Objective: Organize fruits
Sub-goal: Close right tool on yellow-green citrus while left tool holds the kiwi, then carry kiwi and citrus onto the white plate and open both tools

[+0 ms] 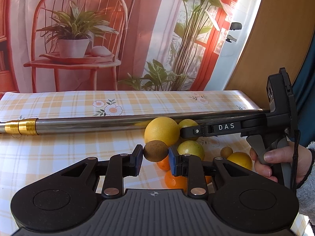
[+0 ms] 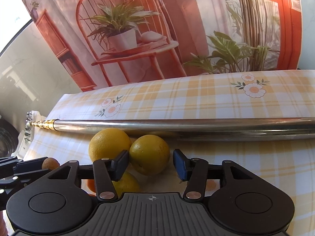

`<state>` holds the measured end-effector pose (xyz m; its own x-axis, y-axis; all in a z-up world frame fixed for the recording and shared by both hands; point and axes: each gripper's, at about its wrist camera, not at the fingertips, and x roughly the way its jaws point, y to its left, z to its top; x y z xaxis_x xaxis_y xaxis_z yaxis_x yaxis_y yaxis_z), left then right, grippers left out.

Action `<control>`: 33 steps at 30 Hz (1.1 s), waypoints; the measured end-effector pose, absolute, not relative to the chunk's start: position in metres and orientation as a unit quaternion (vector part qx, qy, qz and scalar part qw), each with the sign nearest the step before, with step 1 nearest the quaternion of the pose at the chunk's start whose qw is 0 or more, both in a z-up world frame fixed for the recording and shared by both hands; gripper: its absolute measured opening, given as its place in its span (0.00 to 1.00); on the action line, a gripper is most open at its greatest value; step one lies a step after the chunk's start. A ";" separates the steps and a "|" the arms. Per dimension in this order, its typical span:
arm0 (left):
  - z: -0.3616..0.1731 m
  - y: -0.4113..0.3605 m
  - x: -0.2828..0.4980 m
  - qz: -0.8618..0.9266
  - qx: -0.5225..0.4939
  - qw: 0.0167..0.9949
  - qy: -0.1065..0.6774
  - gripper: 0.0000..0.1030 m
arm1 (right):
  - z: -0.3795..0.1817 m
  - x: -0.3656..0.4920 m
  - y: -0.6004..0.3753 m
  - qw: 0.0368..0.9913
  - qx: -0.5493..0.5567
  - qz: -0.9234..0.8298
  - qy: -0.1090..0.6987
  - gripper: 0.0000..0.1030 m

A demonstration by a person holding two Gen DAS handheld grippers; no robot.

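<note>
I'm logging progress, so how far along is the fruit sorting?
Nothing looks sorted yet: the yellow fruits and oranges sit bunched together on the tablecloth. In hand: the left hand-held gripper is pinching a small brown fruit. The right hand-held gripper is open. The pile remains.

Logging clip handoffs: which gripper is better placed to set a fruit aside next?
Left. Its gripper is already shut on the small brown fruit, lifted clear of the pile. The right gripper has open jaws with a yellow-green citrus between them, not yet gripped.
</note>
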<state>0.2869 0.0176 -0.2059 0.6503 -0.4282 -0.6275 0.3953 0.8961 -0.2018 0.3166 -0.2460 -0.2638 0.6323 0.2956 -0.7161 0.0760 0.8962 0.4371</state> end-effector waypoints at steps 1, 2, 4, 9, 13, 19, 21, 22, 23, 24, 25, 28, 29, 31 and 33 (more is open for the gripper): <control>-0.207 0.018 0.287 -0.228 -0.025 0.907 0.352 0.29 | -0.265 0.316 -0.247 0.877 0.221 0.063 0.423 0.41; -0.207 0.019 0.286 -0.228 -0.026 0.907 0.354 0.29 | -0.265 0.314 -0.247 0.877 0.222 0.064 0.421 0.41; -0.207 0.019 0.286 -0.228 -0.026 0.906 0.356 0.29 | -0.263 0.312 -0.245 0.879 0.214 0.060 0.423 0.41; -0.201 0.020 0.277 -0.229 -0.024 0.907 0.353 0.29 | -0.253 0.297 -0.243 0.887 0.206 0.050 0.411 0.41; -0.199 0.018 0.261 -0.229 -0.020 0.906 0.356 0.29 | -0.244 0.277 -0.244 0.891 0.209 0.042 0.400 0.41; -0.191 0.020 0.234 -0.230 -0.012 0.908 0.350 0.29 | -0.228 0.241 -0.245 0.895 0.223 0.034 0.385 0.41; -0.187 0.020 0.225 -0.229 -0.009 0.909 0.349 0.29 | -0.219 0.227 -0.245 0.896 0.232 0.031 0.377 0.41; -0.186 0.020 0.221 -0.230 -0.010 0.908 0.349 0.29 | -0.216 0.220 -0.245 0.897 0.235 0.030 0.374 0.41; -0.185 0.020 0.217 -0.229 -0.012 0.908 0.351 0.29 | -0.213 0.214 -0.244 0.898 0.236 0.029 0.371 0.41; -0.184 0.020 0.213 -0.228 -0.013 0.908 0.352 0.29 | -0.210 0.207 -0.242 0.899 0.236 0.028 0.368 0.41; -0.184 0.020 0.210 -0.226 -0.013 0.908 0.354 0.29 | -0.206 0.200 -0.240 0.900 0.235 0.028 0.367 0.41; -0.183 0.020 0.197 -0.221 -0.011 0.907 0.358 0.29 | -0.201 0.183 -0.236 0.901 0.231 0.029 0.366 0.41; -0.183 0.019 0.193 -0.220 -0.009 0.907 0.360 0.29 | -0.200 0.175 -0.234 0.901 0.231 0.027 0.367 0.41; -0.184 0.018 0.187 -0.221 -0.005 0.905 0.364 0.29 | -0.199 0.163 -0.232 0.898 0.234 0.024 0.371 0.41; -0.184 0.017 0.180 -0.218 0.004 0.905 0.366 0.29 | -0.199 0.152 -0.231 0.898 0.237 0.018 0.370 0.41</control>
<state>0.1801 0.0167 -0.1839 0.6374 -0.3913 -0.6638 0.3970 0.9051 -0.1524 0.1516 -0.2308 -0.1990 0.7254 0.2081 -0.6561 0.1421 0.8874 0.4386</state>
